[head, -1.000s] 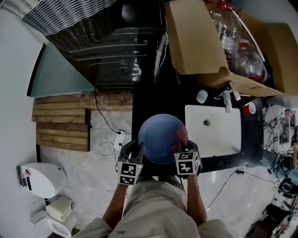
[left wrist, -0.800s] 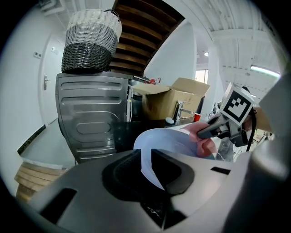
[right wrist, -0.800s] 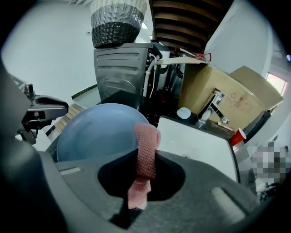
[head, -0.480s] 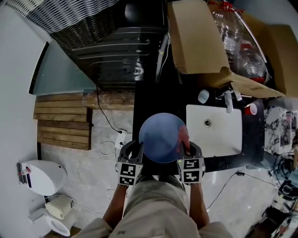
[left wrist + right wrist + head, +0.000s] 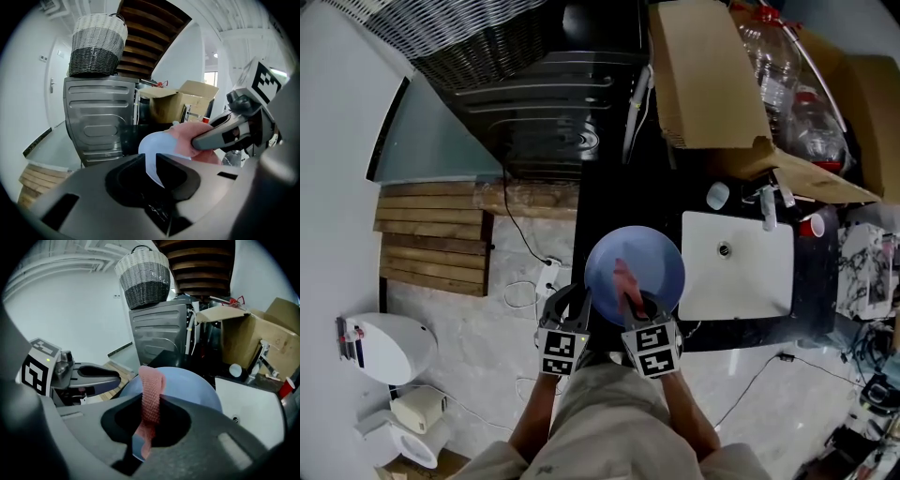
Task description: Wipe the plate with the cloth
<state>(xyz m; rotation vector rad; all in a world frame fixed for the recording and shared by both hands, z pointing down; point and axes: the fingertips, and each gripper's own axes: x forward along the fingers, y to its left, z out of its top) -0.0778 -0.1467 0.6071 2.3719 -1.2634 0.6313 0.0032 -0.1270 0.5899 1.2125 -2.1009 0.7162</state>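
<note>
Plate (image 5: pixel 652 255) is pinched at its 8 o'clock rim by the left gripper (image 5: pixel 151 161), right gripper (image 5: pixel 151 405) clamped tight on the pink cloth (image 5: pixel 151 385) near 6, so I'd press flat and sweep slow circles toward 12.

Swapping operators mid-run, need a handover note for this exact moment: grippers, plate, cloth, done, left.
Left hand-held gripper: shut on the rim of the plate, holding it in front of the person, beside the white sink.
Right hand-held gripper: shut on the pink cloth, which lies against the plate's face near its middle.
Done: both things gripped, cloth on plate. How much is already wiped cannot be told; the plate shows no marks to judge by.
Left: rub the cloth over the face, probably out to the rims, then set both down.
</note>
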